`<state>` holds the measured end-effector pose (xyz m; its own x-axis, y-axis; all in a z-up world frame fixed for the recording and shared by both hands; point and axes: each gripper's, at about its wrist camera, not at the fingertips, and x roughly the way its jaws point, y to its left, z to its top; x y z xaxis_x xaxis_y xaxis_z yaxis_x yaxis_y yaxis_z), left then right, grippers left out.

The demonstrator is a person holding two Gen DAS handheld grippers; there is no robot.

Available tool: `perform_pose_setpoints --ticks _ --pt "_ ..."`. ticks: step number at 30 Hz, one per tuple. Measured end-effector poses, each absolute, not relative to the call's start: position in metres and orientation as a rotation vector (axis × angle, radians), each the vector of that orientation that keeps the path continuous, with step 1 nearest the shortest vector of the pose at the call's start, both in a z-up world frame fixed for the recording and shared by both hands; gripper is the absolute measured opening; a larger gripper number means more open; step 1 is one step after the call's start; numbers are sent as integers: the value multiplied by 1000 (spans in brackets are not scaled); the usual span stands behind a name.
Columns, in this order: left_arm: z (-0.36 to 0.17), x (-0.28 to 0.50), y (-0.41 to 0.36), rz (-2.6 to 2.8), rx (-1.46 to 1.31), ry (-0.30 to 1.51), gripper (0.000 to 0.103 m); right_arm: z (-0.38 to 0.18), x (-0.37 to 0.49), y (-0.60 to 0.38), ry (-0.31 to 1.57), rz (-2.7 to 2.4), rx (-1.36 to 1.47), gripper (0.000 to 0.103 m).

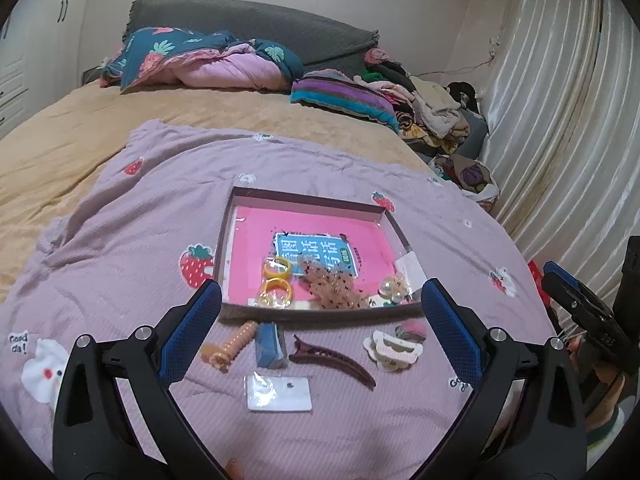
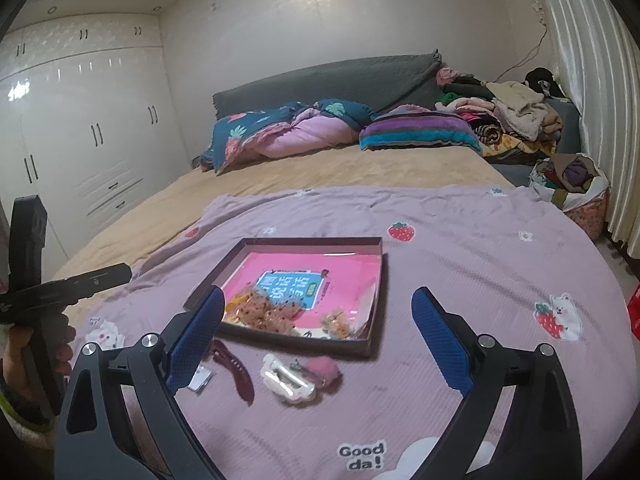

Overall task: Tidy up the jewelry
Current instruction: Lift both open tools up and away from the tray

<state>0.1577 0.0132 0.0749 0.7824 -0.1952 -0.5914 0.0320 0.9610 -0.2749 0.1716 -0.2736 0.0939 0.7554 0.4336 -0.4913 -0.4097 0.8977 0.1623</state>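
A shallow box (image 1: 228, 248) with a pink bottom lies on the purple blanket; it also shows in the right wrist view (image 2: 378, 292). Inside are yellow rings (image 1: 276, 280), a brown scrunchie (image 1: 332, 288) and pearl pieces (image 1: 390, 288). In front of the box lie an orange clip (image 1: 230, 346), a blue clip (image 1: 271, 346), a dark red hair clip (image 1: 332, 360), a white claw clip (image 1: 394, 350) and a white card (image 1: 279, 394). My left gripper (image 1: 320, 320) is open above these. My right gripper (image 2: 318, 324) is open above the white claw clip (image 2: 286, 380) and a pink fluffy clip (image 2: 324, 370).
The purple strawberry blanket (image 2: 460, 264) covers the near end of a bed with a tan sheet (image 1: 60, 152). Quilts, a striped pillow (image 2: 416, 132) and piled clothes lie at the head. Curtains (image 1: 560, 120) hang at the right; a white wardrobe (image 2: 80, 128) stands left.
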Motion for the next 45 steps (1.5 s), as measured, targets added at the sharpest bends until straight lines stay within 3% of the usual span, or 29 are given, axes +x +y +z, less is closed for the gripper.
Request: perform_pose_setpoints --ticks 45 --pt "3 127 33 -56 -165 829 93 26 147 -226 750 551 -58 94"
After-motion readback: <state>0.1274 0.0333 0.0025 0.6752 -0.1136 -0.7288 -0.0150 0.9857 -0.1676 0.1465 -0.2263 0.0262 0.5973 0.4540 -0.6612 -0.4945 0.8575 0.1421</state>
